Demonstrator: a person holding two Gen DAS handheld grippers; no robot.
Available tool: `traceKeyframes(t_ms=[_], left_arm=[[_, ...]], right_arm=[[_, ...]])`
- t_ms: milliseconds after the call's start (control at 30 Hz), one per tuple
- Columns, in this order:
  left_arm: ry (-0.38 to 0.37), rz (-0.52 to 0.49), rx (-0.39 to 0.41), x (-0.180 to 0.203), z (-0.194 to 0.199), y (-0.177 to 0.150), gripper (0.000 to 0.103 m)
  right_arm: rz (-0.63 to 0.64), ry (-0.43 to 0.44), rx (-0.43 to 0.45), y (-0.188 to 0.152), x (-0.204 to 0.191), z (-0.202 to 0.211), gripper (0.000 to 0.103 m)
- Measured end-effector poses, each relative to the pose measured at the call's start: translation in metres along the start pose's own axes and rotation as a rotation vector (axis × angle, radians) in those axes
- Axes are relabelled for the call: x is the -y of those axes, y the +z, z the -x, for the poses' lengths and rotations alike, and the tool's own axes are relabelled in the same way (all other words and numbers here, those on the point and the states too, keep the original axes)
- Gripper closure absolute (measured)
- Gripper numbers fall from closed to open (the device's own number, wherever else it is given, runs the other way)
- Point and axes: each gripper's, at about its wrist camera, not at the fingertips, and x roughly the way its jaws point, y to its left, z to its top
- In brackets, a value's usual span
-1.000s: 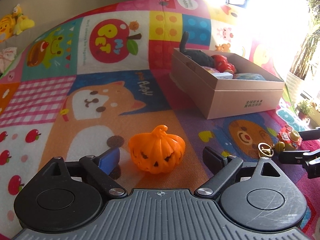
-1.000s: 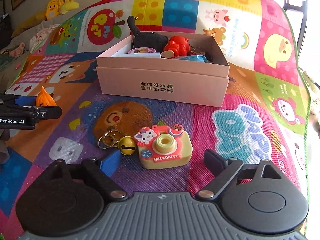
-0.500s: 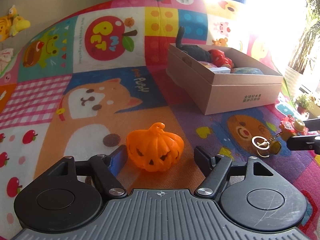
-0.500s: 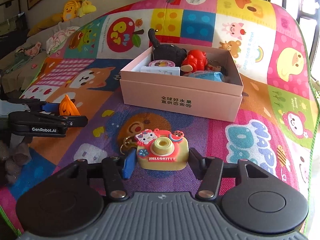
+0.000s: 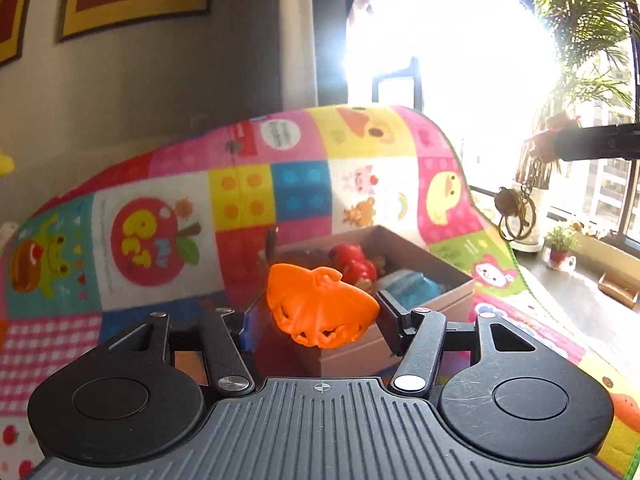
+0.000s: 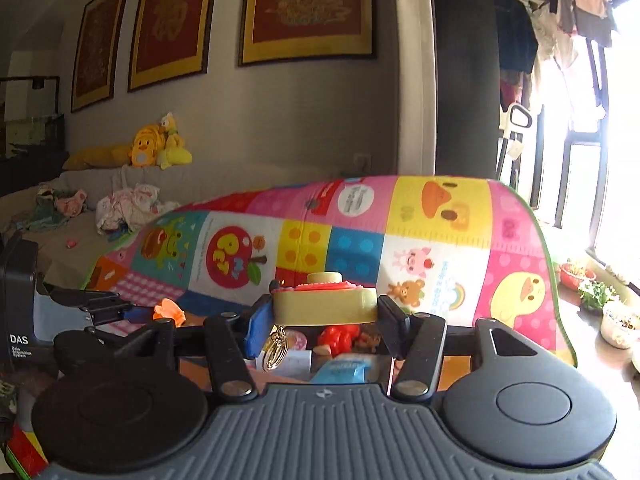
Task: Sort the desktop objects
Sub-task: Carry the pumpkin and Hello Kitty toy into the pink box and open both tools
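Note:
My left gripper (image 5: 320, 316) is shut on the orange pumpkin toy (image 5: 320, 306), squashed between the jaws and held in the air just before the cardboard box (image 5: 420, 312). My right gripper (image 6: 324, 316) is shut on the yellow toy camera (image 6: 324, 304), raised above the box; its key ring and bell (image 6: 276, 352) dangle below. The box holds a red toy (image 5: 352, 264), a blue packet (image 5: 412, 284) and other items. The right gripper with the camera shows at the upper right of the left wrist view (image 5: 560, 144).
The colourful play mat (image 6: 440, 248) covers the surface under the box. A sofa with plush toys (image 6: 156, 148) and clothes stands at the back left. Potted plants (image 5: 560, 240) line the window on the right. The left gripper's body (image 6: 60, 308) is at the left.
Both grippers closed on their toys and lifted them off the mat. Both have tilted up and moved towards the box.

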Motion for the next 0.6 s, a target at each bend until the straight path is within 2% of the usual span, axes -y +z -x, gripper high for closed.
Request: traceKeyframes(t_ms=[100,200,267,300,433,600], left_arm=[[-0.026,-0.012,-0.002,0.014,-0.028,0.013,0.041],[-0.038,0.009,-0.021,0.023,-0.06,0.015,0.04],[-0.024,0.016,-0.032,0.024,-0.082,0.012,0.037],[-0.023,0.026,-0.052,0.022,-0.088,0.009,0.032],[-0.052,0.052,-0.067,0.014,-0.077,-0.013,0.009],[-0.032,0.036,-0.115,0.009,-0.052,-0.044,0.008]], right_arm=[[0.005,-0.015,0.03,0.01,0.002,-0.001,0.048],[0.002,-0.009,0.016,0.012,0.003,-0.012,0.048],[0.001,-0.013,-0.006,0.011,0.003,-0.021,0.048],[-0.001,-0.018,-0.019,0.011,0.004,-0.026,0.048],[-0.029,-0.019,-0.066,0.005,0.008,-0.049,0.048],[-0.108,0.006,-0.16,-0.005,0.009,-0.103,0.048]])
